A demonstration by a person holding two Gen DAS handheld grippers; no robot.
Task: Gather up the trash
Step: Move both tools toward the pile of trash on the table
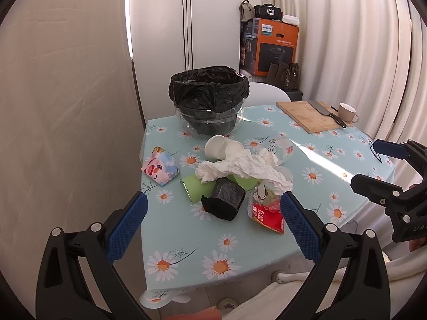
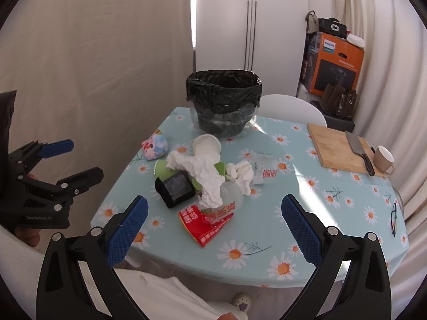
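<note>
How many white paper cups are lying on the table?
2 that I can see. One white paper cup lies on its side just in front of the lined bin; a second white cup sits right beside it, partly under crumpled tissue. More may hide underneath.

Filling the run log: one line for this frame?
phase: pre-grasp | left tool: open, empty | right tool: open, empty | trash pile: on table, untouched | lined bin: behind pile
</note>
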